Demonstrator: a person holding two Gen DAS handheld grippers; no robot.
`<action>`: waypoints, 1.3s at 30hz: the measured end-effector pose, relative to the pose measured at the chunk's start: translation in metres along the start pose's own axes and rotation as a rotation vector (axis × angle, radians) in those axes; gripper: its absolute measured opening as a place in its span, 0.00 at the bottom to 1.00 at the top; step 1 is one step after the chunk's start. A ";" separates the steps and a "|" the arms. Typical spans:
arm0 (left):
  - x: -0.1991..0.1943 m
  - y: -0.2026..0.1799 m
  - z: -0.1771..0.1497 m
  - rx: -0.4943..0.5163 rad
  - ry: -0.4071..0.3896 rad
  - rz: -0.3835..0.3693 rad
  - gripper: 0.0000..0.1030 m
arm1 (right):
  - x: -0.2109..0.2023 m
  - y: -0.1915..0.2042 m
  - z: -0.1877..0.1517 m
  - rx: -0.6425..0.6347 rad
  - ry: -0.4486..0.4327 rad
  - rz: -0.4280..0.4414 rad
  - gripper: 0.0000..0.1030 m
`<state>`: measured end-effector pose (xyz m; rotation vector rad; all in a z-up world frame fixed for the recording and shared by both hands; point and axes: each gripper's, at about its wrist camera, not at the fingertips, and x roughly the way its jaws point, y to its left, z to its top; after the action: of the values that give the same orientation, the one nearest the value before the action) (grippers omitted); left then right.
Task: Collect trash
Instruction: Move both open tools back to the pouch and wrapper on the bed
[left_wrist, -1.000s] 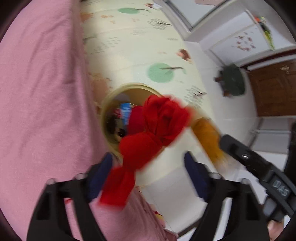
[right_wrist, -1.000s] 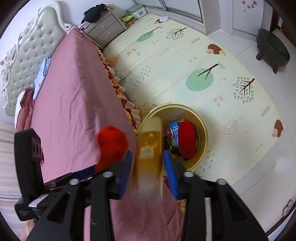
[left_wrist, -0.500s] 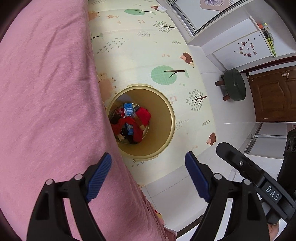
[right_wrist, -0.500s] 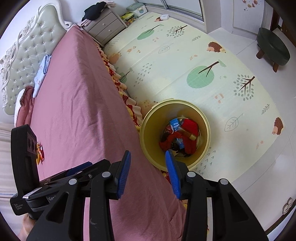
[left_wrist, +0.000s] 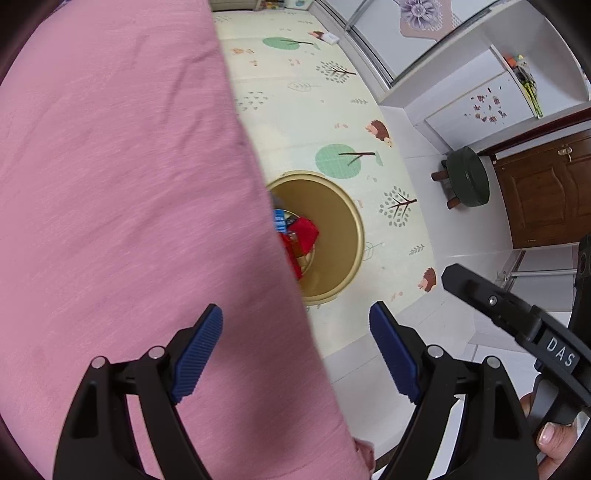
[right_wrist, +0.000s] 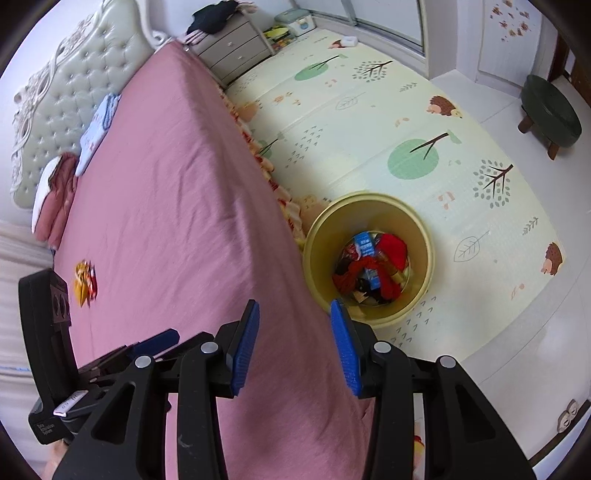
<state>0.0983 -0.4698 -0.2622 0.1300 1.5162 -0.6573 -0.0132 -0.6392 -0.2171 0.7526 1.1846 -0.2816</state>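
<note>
A yellow round bin (right_wrist: 421, 236) stands on the floor mat beside the bed; it holds red cloth (right_wrist: 369, 269), blue wrappers and a yellow bottle. In the left wrist view the bin (left_wrist: 343, 229) is partly hidden behind the bed edge. A small yellow and red wrapper (right_wrist: 85, 282) lies on the pink bedsheet at the left. My left gripper (left_wrist: 295, 354) is open and empty above the bed edge. My right gripper (right_wrist: 293, 339) is open and empty above the bed edge, near the bin. The left gripper also shows at the lower left of the right wrist view (right_wrist: 110, 365).
The pink bed (right_wrist: 166, 184) fills the left, with pillows and folded cloth near the tufted headboard (right_wrist: 66, 107). A patterned play mat (right_wrist: 388, 122) covers the floor. A dark green stool (right_wrist: 550, 110) stands at the right, a nightstand (right_wrist: 232, 55) at the back, a wooden door (left_wrist: 546, 192) beyond.
One second ago my left gripper released red cloth and my right held a yellow bottle; both now lie in the bin. Both grippers have pulled back over the bed, empty.
</note>
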 end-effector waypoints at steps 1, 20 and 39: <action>-0.004 0.006 -0.004 -0.005 -0.005 0.002 0.79 | 0.002 0.009 -0.006 -0.013 0.007 0.000 0.39; -0.098 0.202 -0.123 -0.167 -0.079 0.101 0.79 | 0.048 0.191 -0.128 -0.220 0.114 0.047 0.47; -0.182 0.334 -0.163 -0.180 -0.153 0.182 0.79 | 0.077 0.343 -0.177 -0.323 0.104 0.095 0.48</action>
<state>0.1281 -0.0601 -0.2096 0.0773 1.3898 -0.3758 0.0818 -0.2578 -0.1867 0.5428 1.2512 0.0294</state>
